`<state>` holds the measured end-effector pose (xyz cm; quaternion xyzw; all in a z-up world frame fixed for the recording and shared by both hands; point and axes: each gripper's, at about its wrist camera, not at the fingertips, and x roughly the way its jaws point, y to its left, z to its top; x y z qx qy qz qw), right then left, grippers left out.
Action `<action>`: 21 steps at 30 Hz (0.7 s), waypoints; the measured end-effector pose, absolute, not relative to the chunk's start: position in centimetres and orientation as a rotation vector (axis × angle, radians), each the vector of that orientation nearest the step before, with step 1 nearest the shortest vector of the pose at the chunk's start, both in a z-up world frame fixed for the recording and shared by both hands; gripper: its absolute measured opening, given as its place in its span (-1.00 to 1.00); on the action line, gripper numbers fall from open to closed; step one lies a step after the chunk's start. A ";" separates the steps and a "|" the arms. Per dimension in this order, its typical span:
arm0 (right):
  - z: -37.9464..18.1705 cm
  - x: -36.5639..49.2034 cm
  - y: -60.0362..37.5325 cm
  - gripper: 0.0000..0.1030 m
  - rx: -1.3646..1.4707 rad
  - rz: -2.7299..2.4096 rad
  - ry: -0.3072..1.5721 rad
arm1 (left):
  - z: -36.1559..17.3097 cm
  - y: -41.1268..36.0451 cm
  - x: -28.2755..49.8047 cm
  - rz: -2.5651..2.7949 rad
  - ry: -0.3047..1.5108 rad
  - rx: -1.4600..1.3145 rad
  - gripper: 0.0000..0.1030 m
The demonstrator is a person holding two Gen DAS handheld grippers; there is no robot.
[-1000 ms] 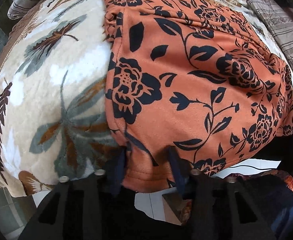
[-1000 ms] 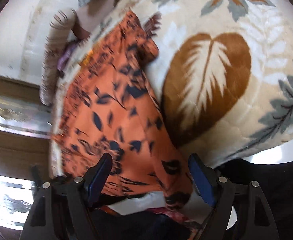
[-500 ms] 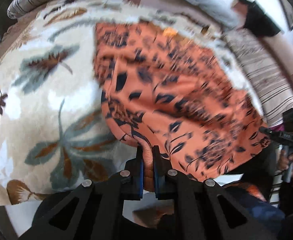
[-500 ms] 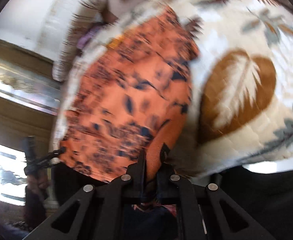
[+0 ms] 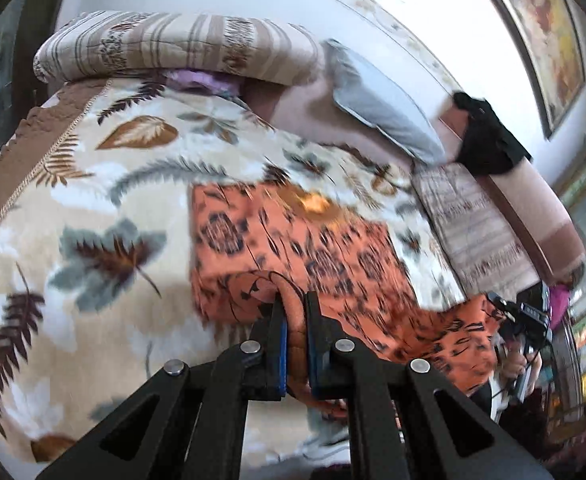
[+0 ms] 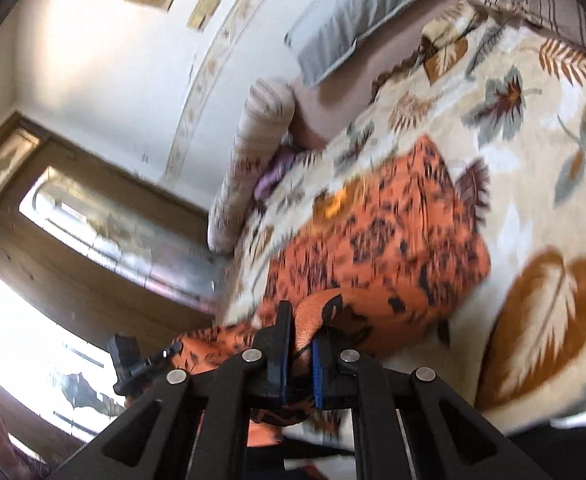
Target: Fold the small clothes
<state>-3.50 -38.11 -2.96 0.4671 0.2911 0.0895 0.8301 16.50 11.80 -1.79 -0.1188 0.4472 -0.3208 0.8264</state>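
Note:
An orange garment with a black flower print (image 5: 301,240) lies on a leaf-patterned blanket (image 5: 93,208). My left gripper (image 5: 295,304) is shut on the garment's near hem, which bunches between the blue pads. My right gripper (image 6: 303,328) is shut on the other near corner of the same orange garment (image 6: 393,240). The near edge hangs lifted off the blanket between both grippers, while the far part still rests flat. In the left wrist view the right gripper (image 5: 521,316) shows at the far right with a hand on it. The left gripper (image 6: 133,360) appears at the lower left of the right wrist view.
A striped rolled cushion (image 5: 173,48) and a grey pillow (image 5: 385,112) lie at the head of the bed. A black cloth (image 5: 489,140) hangs over the pink headboard (image 5: 533,208). A framed picture (image 5: 541,32) hangs on the wall. A window (image 6: 33,300) lies left of the bed.
Both grippers closed on the garment's near hem and rose, lifting that edge off the blanket. Both views tilted up, so the wall and pillows now show.

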 end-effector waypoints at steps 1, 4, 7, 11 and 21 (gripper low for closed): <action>-3.0 -2.6 -39.0 -0.83 1.008 0.184 0.600 | -1.9 11.6 17.8 -0.663 0.952 -0.262 -0.85; -3.3 1.3 -41.7 -0.83 1.029 0.142 0.552 | -2.7 10.5 22.6 -0.599 0.969 -0.259 -0.85; -4.8 5.6 -44.4 -0.83 1.080 0.080 0.512 | -4.2 8.7 27.7 -0.539 0.994 -0.267 -0.85; -8.4 10.2 -48.1 -0.83 1.187 -0.049 0.453 | -7.6 5.7 34.0 -0.470 1.043 -0.304 -0.84; -17.8 17.7 -52.4 -0.74 1.325 -0.172 0.643 | -13.7 2.1 37.2 -0.383 0.989 -0.261 -0.75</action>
